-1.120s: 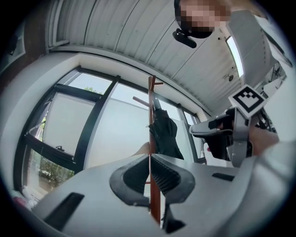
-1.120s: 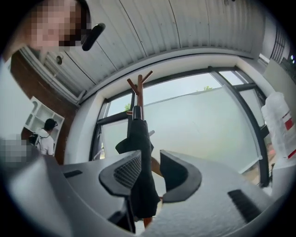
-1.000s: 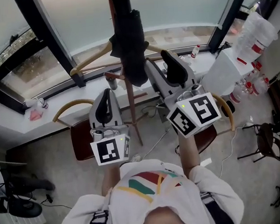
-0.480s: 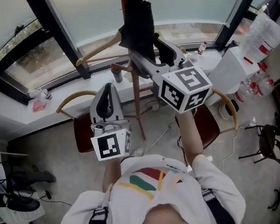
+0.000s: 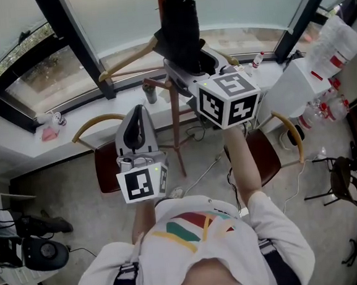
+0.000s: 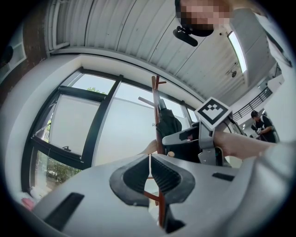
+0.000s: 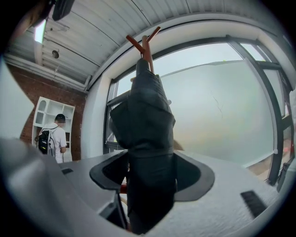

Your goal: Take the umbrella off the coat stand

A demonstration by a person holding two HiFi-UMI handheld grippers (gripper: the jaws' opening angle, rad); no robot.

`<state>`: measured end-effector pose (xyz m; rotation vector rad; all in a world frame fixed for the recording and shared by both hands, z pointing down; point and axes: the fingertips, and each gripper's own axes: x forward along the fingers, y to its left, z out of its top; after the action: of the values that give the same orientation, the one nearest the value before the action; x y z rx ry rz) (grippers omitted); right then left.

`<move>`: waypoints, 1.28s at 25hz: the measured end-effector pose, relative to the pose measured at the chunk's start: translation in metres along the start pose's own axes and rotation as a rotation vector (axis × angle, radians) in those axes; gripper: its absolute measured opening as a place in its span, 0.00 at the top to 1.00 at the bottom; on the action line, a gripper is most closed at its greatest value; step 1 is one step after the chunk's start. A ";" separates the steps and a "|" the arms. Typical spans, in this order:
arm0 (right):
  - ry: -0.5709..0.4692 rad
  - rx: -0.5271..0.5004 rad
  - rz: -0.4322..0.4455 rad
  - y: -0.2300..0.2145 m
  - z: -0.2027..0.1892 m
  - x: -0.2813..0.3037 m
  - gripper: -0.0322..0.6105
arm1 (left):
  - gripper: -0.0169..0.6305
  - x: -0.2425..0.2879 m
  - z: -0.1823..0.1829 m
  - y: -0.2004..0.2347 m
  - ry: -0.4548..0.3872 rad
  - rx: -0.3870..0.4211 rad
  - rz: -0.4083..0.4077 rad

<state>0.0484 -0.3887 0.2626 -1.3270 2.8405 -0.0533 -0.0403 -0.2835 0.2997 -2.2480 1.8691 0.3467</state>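
**Umbrella (image 5: pixel 178 28) straddled, not yet gripped**

Folded and black, it hangs high on the wooden coat stand (image 5: pixel 176 129), just under the top pegs (image 7: pixel 144 42). The right tool (image 7: pixel 149 172) is spread wide around its lower part and shows no sure squeeze on the fabric. The left tool (image 6: pixel 149 178) is clenched on nothing, low and apart. Pulling outward instead of lifting could snag it on a peg and tip the slender stand. Only the right gripper view shows the pegs. Only the head view shows the thin pole.
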 end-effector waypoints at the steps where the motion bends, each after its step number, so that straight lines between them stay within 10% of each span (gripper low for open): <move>1: 0.004 -0.005 -0.007 -0.001 -0.002 0.001 0.54 | 0.96 0.000 0.000 0.000 0.001 -0.002 0.000; 32: -0.037 -0.039 -0.061 0.001 0.022 -0.014 0.60 | 0.96 -0.010 0.009 0.007 -0.012 -0.040 -0.004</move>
<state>0.0569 -0.3778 0.2409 -1.4068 2.7847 0.0257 -0.0499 -0.2725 0.2946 -2.2705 1.8675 0.3999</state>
